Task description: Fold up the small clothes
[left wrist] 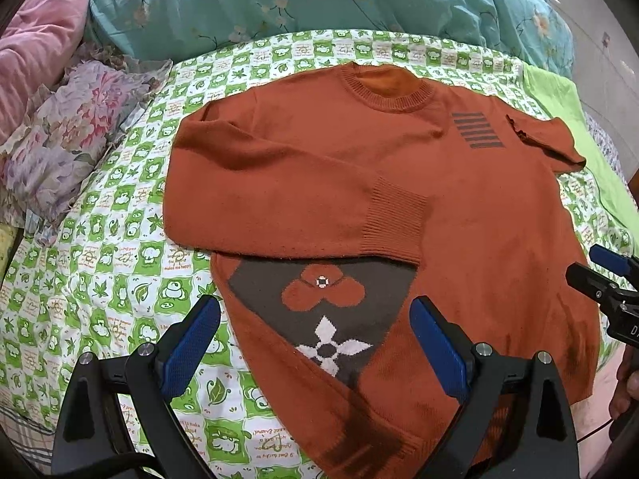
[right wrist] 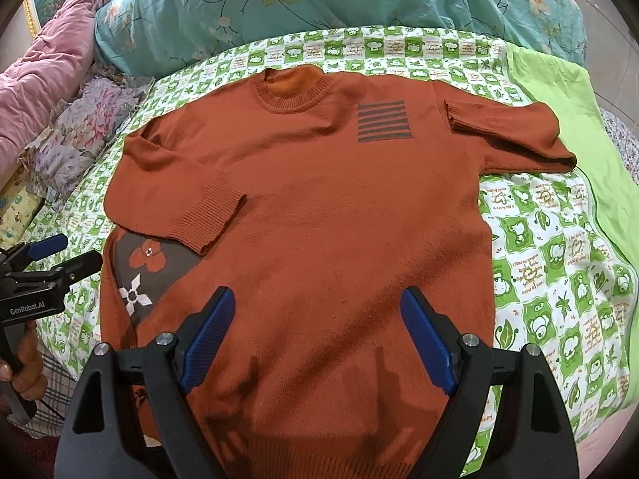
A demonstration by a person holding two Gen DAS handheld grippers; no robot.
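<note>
The rust sweater (right wrist: 319, 207) is lying face up on the bed sheet (right wrist: 559, 263), with both sleeves already folded in across the chest. The body is still waiting to be folded. The left tool (left wrist: 315, 343) and right tool (right wrist: 315, 335) are hovering wide open, gripping nothing.

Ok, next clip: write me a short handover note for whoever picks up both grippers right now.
Left gripper: open, empty, above the sweater's lower left part.
Right gripper: open, empty, above the hem area.
Sweater lies face up on the green checked sheet.
Done: left sleeve folded across the chest; right sleeve folded in near the shoulder.
Left: fold the body up and tidy it.
</note>
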